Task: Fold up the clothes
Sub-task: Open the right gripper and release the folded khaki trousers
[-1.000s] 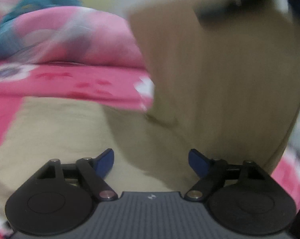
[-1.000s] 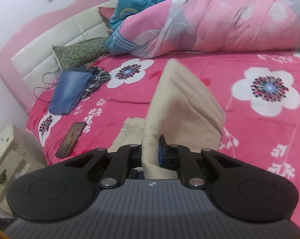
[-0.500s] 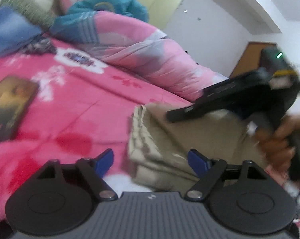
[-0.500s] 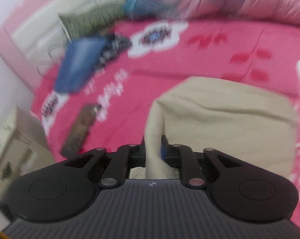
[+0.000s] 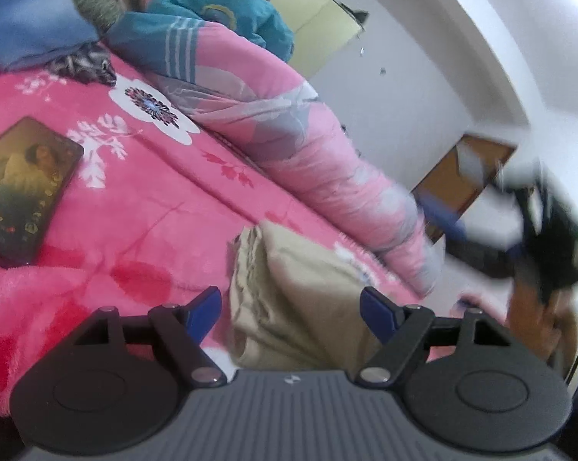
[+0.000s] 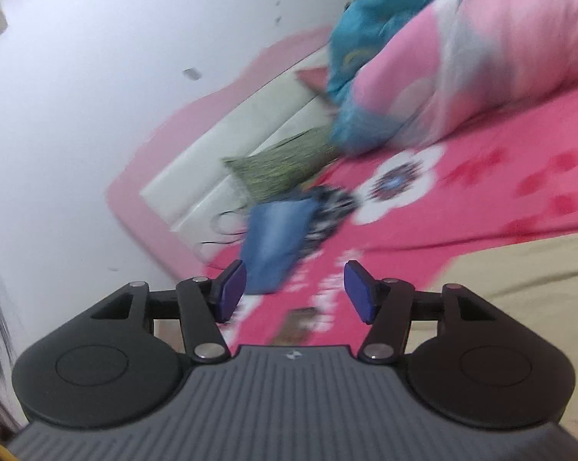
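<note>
Folded beige garment (image 5: 289, 307) lies on the pink flowered bedspread (image 5: 154, 207), its stacked layered edge facing the phone (image 5: 20, 188). Left claw (image 5: 290, 315) hovers low over the garment's near end, jaws wide apart, blue pads clear of the cloth on both sides; nothing gripped.

Right claw (image 6: 294, 292) has just been opening; its jaws stand apart with only bedspread showing between them, nothing held. In its own view the garment (image 6: 519, 288) sits off to the right of the claw, flat, its upper edge running against the pink. That view is motion-blurred.

From the left wrist view the right claw shows as a dark blur beyond the garment's far side, a hand (image 5: 534, 315) under it.

Around the garment: open bedspread between it and the phone; rolled pink quilt (image 5: 308, 146) just behind its far edge. Blue folded cloth (image 6: 277, 238) and a green pillow (image 6: 285, 169) lie well apart from the garment, up by the headboard (image 6: 212, 161).
</note>
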Demonstrator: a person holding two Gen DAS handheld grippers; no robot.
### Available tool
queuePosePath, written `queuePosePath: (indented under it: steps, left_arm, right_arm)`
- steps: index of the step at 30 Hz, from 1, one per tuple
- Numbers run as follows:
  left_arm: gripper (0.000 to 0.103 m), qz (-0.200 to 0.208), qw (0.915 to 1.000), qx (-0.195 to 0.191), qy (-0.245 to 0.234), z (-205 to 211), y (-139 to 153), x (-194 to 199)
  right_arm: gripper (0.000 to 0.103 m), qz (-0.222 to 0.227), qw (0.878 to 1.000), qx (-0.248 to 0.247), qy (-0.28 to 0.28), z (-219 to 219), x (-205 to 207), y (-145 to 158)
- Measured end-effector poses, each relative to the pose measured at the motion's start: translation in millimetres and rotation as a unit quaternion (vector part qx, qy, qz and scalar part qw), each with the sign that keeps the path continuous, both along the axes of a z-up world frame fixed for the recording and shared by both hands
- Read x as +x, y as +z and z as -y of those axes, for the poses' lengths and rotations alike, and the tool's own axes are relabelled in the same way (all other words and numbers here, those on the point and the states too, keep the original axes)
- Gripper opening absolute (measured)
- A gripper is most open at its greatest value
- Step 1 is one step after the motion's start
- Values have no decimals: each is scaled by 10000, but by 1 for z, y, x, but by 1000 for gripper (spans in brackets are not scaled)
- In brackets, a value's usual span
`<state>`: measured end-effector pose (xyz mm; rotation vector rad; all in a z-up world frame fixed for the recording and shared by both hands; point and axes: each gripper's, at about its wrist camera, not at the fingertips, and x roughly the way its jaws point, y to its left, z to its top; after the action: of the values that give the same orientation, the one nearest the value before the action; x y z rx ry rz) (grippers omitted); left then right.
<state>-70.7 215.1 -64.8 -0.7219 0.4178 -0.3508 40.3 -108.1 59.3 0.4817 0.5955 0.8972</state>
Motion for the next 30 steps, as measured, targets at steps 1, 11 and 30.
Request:
queuePosePath:
  steps: [1,11,30]
  left_arm:
    - [80,3,10000,-78,-1,-3,2,1]
    - [85,-377,9901,1306,-342,35,26,45]
    - [84,-2122,9685,548,-1182,35,-11,142]
  right_arm:
    - [56,72,9996,-254,-92,9,-9,-4]
    - [56,4,9874,-1245,-973,67,-57,-66]
    - [49,-2748,9554,795,-733,91,25,-160]
